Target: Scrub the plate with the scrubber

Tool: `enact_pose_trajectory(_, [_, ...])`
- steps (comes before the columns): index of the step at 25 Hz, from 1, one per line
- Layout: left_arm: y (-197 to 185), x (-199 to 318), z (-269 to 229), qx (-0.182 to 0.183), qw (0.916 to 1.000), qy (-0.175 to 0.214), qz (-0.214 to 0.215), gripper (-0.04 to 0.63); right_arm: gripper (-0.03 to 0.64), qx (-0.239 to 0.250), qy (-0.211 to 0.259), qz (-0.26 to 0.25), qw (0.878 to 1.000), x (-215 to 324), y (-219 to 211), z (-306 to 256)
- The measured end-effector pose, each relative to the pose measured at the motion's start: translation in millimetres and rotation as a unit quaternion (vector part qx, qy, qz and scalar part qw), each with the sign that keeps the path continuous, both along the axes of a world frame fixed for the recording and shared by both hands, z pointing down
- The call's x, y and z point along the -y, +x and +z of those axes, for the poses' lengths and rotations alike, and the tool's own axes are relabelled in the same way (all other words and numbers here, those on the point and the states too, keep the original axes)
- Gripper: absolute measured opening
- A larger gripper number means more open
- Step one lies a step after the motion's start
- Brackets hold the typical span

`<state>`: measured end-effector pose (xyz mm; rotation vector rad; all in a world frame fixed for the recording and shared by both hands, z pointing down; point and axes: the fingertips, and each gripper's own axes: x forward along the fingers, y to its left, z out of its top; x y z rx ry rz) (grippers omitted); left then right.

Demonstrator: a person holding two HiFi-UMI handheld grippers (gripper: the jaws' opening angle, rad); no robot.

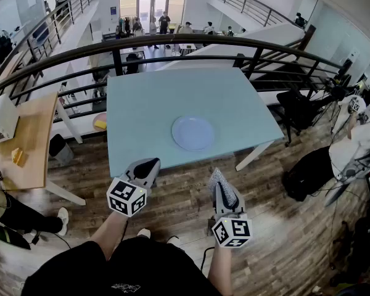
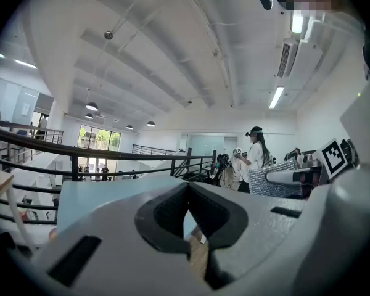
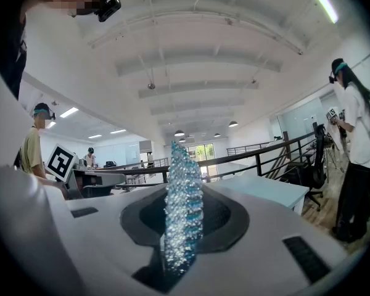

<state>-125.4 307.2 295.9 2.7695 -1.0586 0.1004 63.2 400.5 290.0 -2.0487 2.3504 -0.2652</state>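
Observation:
A pale round plate (image 1: pixel 193 132) lies on the light blue table (image 1: pixel 148 110), right of its middle and toward the near edge. Both grippers hang short of that edge, over the wooden floor. My left gripper (image 1: pixel 150 164) is shut with nothing in it; its dark pads meet at the tips in the left gripper view (image 2: pixel 187 209). To its right, my right gripper (image 1: pixel 218 179) is shut on a glittery silver-blue scrubber (image 1: pixel 224 190), which stands upright between the jaws (image 3: pixel 184 209). The plate shows in neither gripper view.
A black railing (image 1: pixel 172 47) runs behind the table. A wooden table (image 1: pixel 34 134) with a yellow object (image 1: pixel 17 156) stands at the left. A person in white (image 1: pixel 356 142) and a black chair (image 1: pixel 296 108) are at the right.

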Motion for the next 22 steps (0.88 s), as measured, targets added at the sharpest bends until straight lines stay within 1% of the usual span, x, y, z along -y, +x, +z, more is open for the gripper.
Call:
enact_pose_trajectory(4, [-9, 10, -5, -0.013, 0.9999, -0.002, 0.002, 0.008, 0.084, -0.001, 0.003, 0.006, 1.0, 7, -7, -5])
enact_pose_trajectory(10, [-11, 20, -5, -0.01, 0.9998, -0.005, 0.016, 0.008, 0.084, -0.007, 0.003, 0.021, 1.0, 15, -11, -13])
enact_pose_trajectory(15, [-15, 31, -3, -0.012, 0.9995, -0.003, 0.028, 0.008, 0.086, 0.016, 0.011, 0.019, 1.0, 22, -21, -11])
enact_pose_trajectory(22, [-22, 43, -5, -0.009, 0.999, 0.0, 0.044, 0.008, 0.086, 0.025, -0.001, 0.018, 1.0, 34, -35, -10])
